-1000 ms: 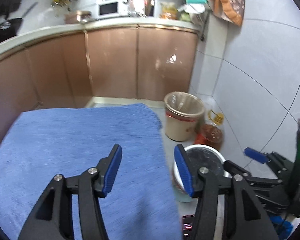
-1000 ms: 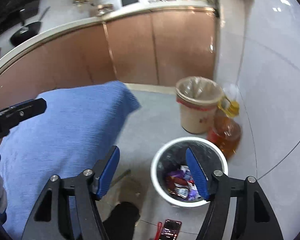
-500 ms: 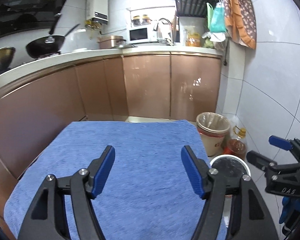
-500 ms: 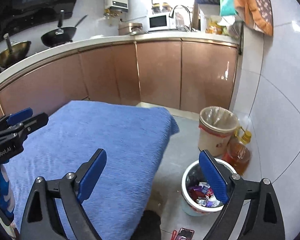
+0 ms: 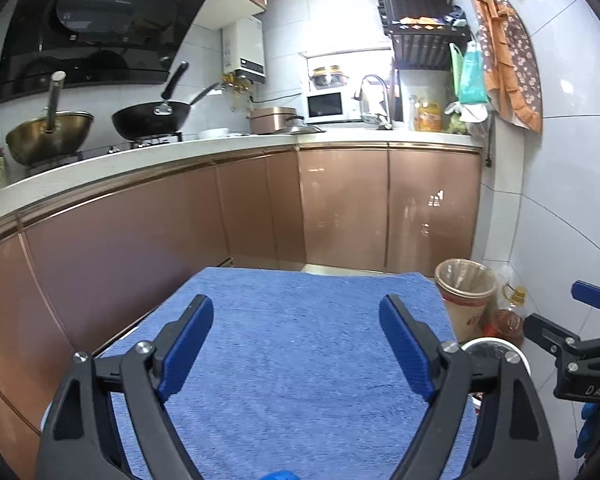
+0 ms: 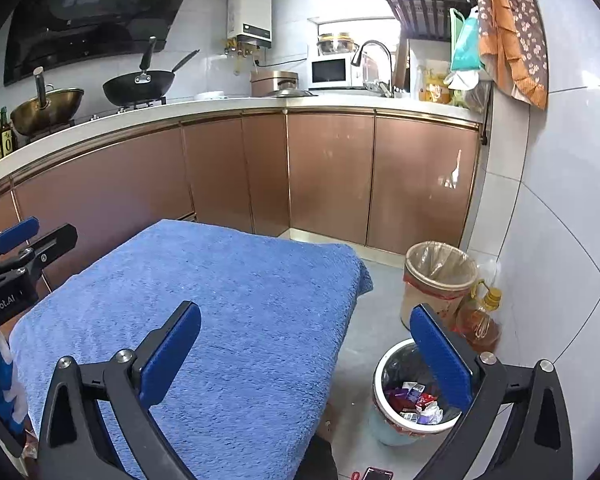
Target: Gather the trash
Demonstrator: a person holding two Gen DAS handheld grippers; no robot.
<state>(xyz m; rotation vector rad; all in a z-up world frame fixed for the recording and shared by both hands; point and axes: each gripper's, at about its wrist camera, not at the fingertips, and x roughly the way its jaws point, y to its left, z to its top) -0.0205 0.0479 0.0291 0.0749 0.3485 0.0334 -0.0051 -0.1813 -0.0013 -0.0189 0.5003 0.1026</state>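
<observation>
A small white-rimmed bin (image 6: 414,394) stands on the floor right of the table and holds several wrappers (image 6: 414,400); only its rim (image 5: 496,345) shows in the left wrist view. The blue towel (image 5: 300,360) covers the table (image 6: 220,320) and nothing lies on it. My left gripper (image 5: 296,340) is open and empty above the towel. My right gripper (image 6: 306,350) is open and empty, raised above the table's right edge and the bin. Each gripper shows at the edge of the other's view.
A taller beige lined bin (image 6: 440,280) and an oil bottle (image 6: 480,316) stand by the tiled wall. Copper cabinets (image 5: 340,208) run behind the table. A phone (image 6: 376,473) lies on the floor near the small bin.
Both grippers have risen and tilted up from over the bin and floor, so the whole counter comes into view. Both jaws have opened wider. Nothing was picked up.
</observation>
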